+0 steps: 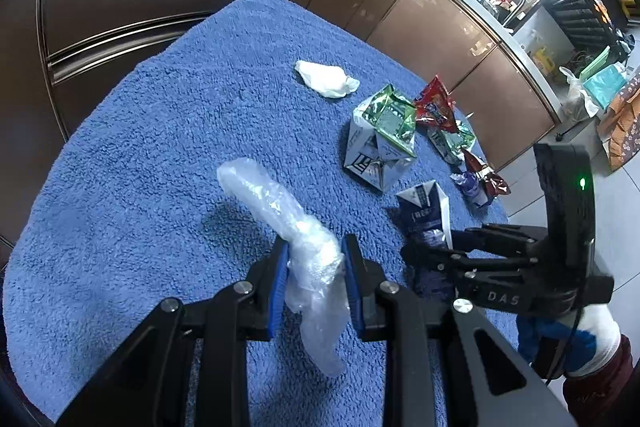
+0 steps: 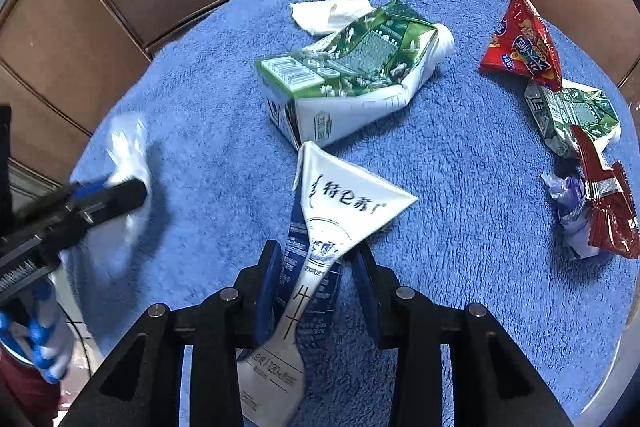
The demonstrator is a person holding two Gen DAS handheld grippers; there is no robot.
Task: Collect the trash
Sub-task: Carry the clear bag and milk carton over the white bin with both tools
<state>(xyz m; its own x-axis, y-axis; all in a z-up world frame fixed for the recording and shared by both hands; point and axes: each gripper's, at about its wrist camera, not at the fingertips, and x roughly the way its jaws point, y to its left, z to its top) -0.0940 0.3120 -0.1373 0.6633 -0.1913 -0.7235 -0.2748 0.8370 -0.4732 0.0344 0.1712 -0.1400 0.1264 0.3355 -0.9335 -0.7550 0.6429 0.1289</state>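
- The left claw (image 1: 314,277) is pinching a crumpled clear plastic bag (image 1: 288,223), blue pads pressed against both its sides; the bag's free end arches up over the blue towel (image 1: 160,131) that covers the round counter.
- A white crumpled tissue (image 1: 326,79) lies at the far side of the towel.
- Just beside it sits a crushed green-and-white milk carton (image 2: 348,75), on its side.
- The right claw (image 2: 318,279) has a flattened blue-and-white milk carton (image 2: 340,195) between its pads; I cannot tell whether the right pad presses on it.
- Near the right edge lie a red snack wrapper (image 2: 524,43), a second squashed green carton (image 2: 572,115), a dark red wrapper (image 2: 608,207) and a purple-white scrap (image 2: 568,199), bunched together.
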